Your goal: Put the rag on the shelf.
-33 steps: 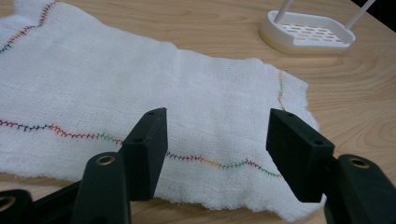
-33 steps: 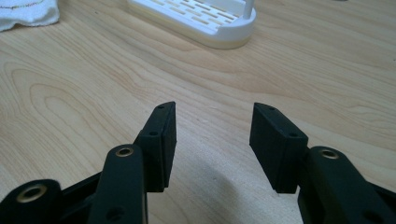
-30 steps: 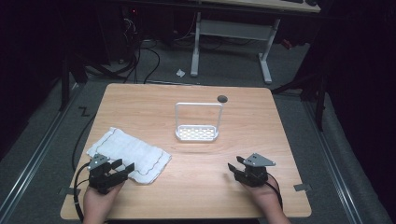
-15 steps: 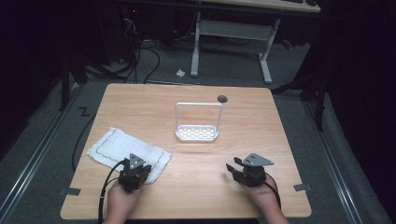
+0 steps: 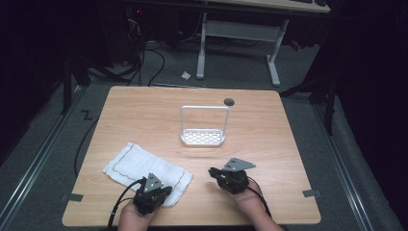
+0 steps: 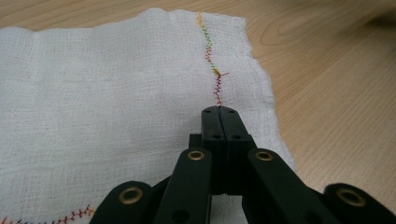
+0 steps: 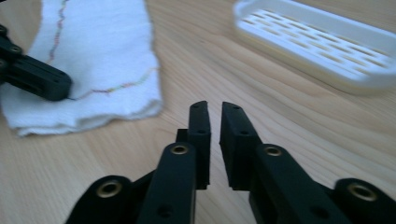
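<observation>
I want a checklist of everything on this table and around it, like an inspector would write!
Surface: light wooden table, flat, bare grain.
Job's things: white woven cloth with coloured stitched border, lying flat; white slotted plastic tray with tall wire handle, upright, mid-table.
Clutter: small dark round spot near the far edge.
Grippers: left gripper jaws together over the cloth; right gripper jaws slightly apart over bare wood.
Cables: black cable trails from the left gripper.
Surroundings: grey floor, white desk frame behind.

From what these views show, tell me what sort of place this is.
Probably a lab or workshop set up for recording, not a home. A bare wooden table stands on grey carpet in a dark room, cables run loose over the floor behind it, and a white-legged desk stands farther back.
</observation>
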Available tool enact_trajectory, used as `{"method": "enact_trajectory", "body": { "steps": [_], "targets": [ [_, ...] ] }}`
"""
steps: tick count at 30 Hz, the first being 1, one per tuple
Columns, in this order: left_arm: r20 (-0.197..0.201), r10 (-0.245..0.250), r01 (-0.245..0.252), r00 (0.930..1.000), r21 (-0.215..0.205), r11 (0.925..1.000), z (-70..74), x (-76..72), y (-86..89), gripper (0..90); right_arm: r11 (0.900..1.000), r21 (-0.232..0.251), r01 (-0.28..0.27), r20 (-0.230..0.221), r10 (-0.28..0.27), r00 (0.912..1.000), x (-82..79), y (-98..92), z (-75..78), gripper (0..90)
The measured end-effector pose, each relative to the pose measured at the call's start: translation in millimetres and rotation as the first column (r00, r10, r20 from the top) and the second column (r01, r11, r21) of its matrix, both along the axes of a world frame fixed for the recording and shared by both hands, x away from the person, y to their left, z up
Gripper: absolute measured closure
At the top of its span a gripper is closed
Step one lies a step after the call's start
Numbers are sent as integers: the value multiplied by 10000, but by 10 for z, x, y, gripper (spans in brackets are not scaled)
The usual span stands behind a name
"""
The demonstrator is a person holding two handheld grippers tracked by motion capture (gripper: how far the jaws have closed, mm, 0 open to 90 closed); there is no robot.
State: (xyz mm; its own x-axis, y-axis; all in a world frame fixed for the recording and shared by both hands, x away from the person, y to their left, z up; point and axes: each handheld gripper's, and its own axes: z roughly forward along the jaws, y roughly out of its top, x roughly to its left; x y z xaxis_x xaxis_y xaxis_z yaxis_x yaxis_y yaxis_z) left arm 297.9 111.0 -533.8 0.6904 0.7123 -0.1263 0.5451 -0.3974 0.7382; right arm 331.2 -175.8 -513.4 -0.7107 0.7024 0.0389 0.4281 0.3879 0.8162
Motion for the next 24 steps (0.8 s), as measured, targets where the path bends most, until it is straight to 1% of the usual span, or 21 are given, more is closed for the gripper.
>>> {"method": "enact_trajectory", "body": {
  "steps": [1, 2, 3, 4, 5, 6, 7, 8, 9, 10, 11, 12, 13, 15, 16, 17, 18, 19, 20, 22, 24],
  "targets": [
    [0, 0, 0, 10000, 0, 10000, 0, 0, 0, 900, 10000, 0, 0, 0, 0, 10000, 0, 0, 0, 867],
    [-132, -53, 52, 9999, -130, 9999, -1, 5, -3, 900, 9986, 32, -522, -168, 523, 9985, 59, 213, -5, 873],
    [-132, -53, 52, 9999, -130, 9999, -1, 5, -3, 900, 9976, -76, -687, -142, 686, 9975, 80, 303, -11, 877],
    [-131, -149, 147, 9998, -120, 9998, -2, -3, -10, 900, 9954, -364, -887, -122, 884, 9960, 116, 458, -26, 882],
    [-162, -223, 221, 9996, -153, 9996, -2, -13, -21, 900, 9954, -364, -887, -122, 884, 9960, 116, 458, -26, 882],
    [-173, -315, 312, 9994, -166, 9994, -3, -25, -31, 900, 9933, -533, -1030, -173, 1022, 9946, 143, 568, -43, 885],
    [-154, -393, 391, 9991, -178, 9991, -5, -41, -43, 900, 9874, -1021, -1209, -240, 1191, 9926, 193, 726, -92, 897],
    [-122, -554, 551, 9984, -181, 9983, -9, -65, -64, 900, 9846, -1290, -1180, -294, 1152, 9929, 202, 770, -125, 900],
    [-122, -554, 551, 9984, -181, 9983, -9, -65, -64, 900, 9829, -1429, -1162, -334, 1125, 9931, 201, 781, -152, 900],
    [-121, -630, 627, 9979, -199, 9978, -10, -77, -79, 900, 9825, -1468, -1150, -367, 1107, 9932, 176, 761, -193, 900],
    [-139, -676, 673, 9976, -261, 9974, -12, -82, -86, 900, 9825, -1468, -1150, -367, 1107, 9932, 176, 761, -193, 900],
    [-196, -737, 730, 9971, -342, 9968, -15, -83, -88, 899, 9887, -1137, -972, -493, 921, 9945, 84, 651, -210, 900],
    [-364, -955, 936, 9948, -522, 9942, -21, -84, -95, 895, 9903, -1063, -900, -549, 845, 9949, 17, 589, -213, 900],
    [-448, -1192, 1158, 9919, -708, 9907, -26, -95, -124, 885, 9911, -1016, -864, -580, 808, 9950, -119, 472, -218, 900],
    [-448, -1192, 1158, 9919, -708, 9907, -26, -95, -124, 867, 9911, -1016, -864, -580, 808, 9950, -119, 472, -218, 900],
    [-516, -1661, 1607, 9848, -948, 9824, -18, -111, -162, 829, 9913, -1058, -786, -710, 713, 9949, -286, 337, -205, 900],
    [-516, -1661, 1607, 9848, -948, 9824, -18, -111, -162, 807, 9915, -1064, -752, -770, 672, 9948, -334, 298, -200, 900],
    [-292, -1713, 1682, 9848, -862, 9820, 4, -130, -178, 793, 9928, -955, -725, -837, 646, 9944, -393, 239, -192, 900],
    [-25, -1608, 1601, 9870, -785, 9840, 33, -137, -171, 793, 9928, -955, -725, -837, 646, 9944, -393, 239, -192, 900],
    [393, -1224, 1257, 9917, -962, 9874, 90, -115, -99, 779, 9955, -707, -626, -727, 575, 9957, -422, 194, -142, 898],
    [496, -604, 656, 9969, -1111, 9916, 111, -57, 7, 785, 9962, -632, -605, -490, 575, 9971, -326, 240, -69, 896]
  ]
}}
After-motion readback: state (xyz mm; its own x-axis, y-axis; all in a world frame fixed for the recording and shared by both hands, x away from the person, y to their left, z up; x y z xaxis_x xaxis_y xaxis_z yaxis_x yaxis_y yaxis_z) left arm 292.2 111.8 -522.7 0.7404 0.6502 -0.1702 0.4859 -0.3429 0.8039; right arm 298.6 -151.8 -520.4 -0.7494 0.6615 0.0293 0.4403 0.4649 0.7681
